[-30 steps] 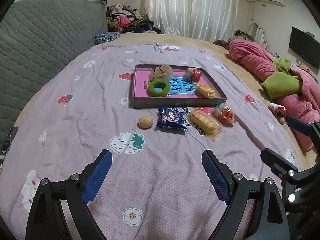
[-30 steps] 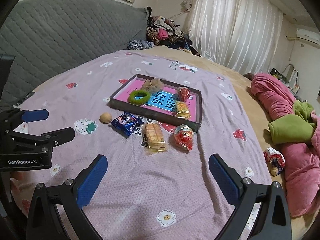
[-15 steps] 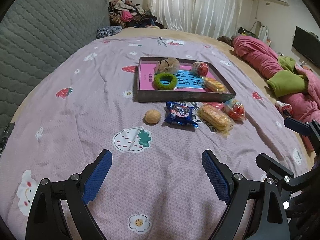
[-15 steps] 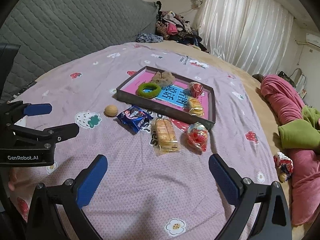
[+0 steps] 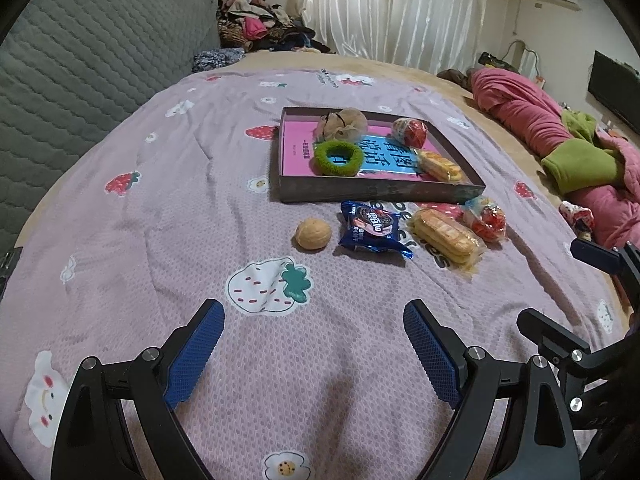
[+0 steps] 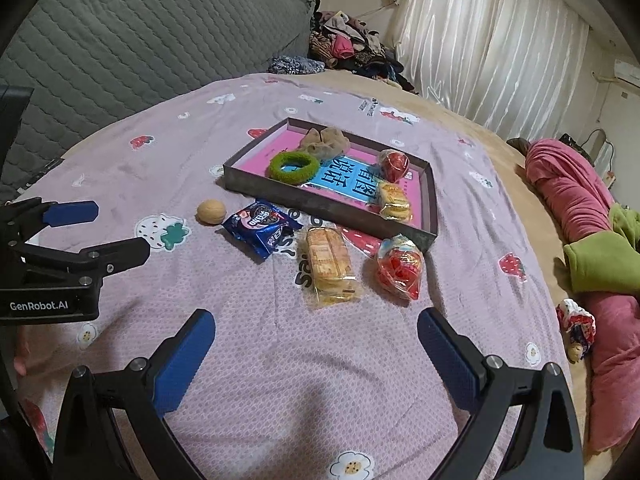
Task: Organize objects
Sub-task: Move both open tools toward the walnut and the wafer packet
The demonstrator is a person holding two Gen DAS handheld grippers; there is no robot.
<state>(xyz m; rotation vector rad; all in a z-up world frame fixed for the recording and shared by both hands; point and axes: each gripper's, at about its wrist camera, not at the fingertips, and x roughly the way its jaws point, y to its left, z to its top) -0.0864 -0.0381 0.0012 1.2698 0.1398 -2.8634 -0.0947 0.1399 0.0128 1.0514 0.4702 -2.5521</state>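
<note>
The shallow dark cardboard tray [image 5: 376, 195] with its pink and blue lining sits mid-bed on the lilac quilt [image 5: 180, 208], half filled: green fuzzy ring [image 5: 338, 157], beige scrunchie [image 5: 344, 123], two wrapped snacks. Along its near edge wait a walnut [image 5: 313, 233], blue biscuit packet [image 5: 374, 229], yellow cake pack [image 5: 446, 236] and red-wrapped sweet [image 5: 486, 220]. Left gripper [image 5: 314, 344] and right gripper [image 6: 316, 350] hover near, jaws apart, empty.

My left gripper [image 5: 314, 344], a black two-finger frame with blue ribbed pads [image 5: 196, 354], hangs with its jaws spread wide and nothing between them. My right gripper [image 6: 316, 346], of the same black build with blue pads [image 6: 448, 360], is likewise agape and empty. Each shows at the edge of the other's view, level and side by side, both pointing forward.
</note>
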